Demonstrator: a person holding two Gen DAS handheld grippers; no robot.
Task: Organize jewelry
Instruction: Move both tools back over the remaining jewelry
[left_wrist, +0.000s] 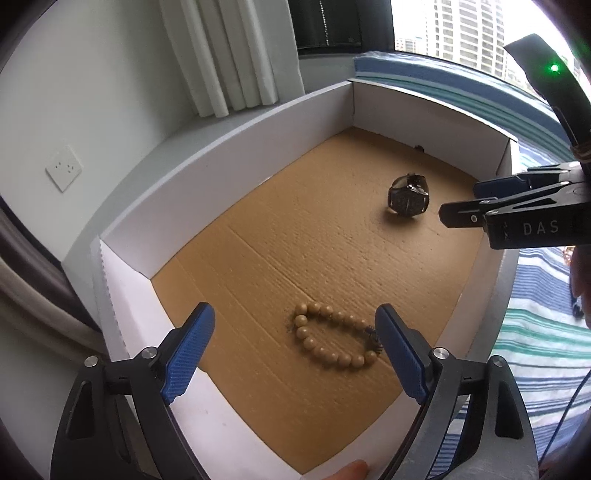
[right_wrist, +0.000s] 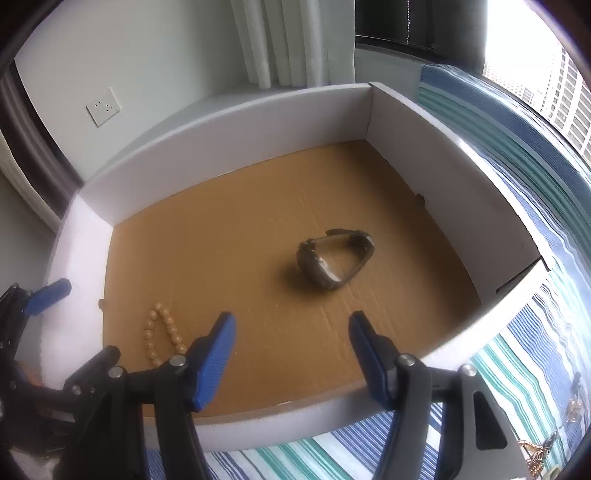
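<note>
— Where's the jewelry?
— Beads (left_wrist: 334, 339) and watch (right_wrist: 334, 260) lie apart on the box (left_wrist: 236, 155) floor; more, blurred, perhaps chains (right_wrist: 537, 448), on the striped cloth (right_wrist: 517, 354).
— Tongs?
— Left gripper (left_wrist: 295, 354) and right gripper (right_wrist: 290, 356) both spread, empty.

matt corrugated cardboard box floor (left_wrist: 295, 236), smooth wooden bead bracelet (left_wrist: 332, 338).
</note>
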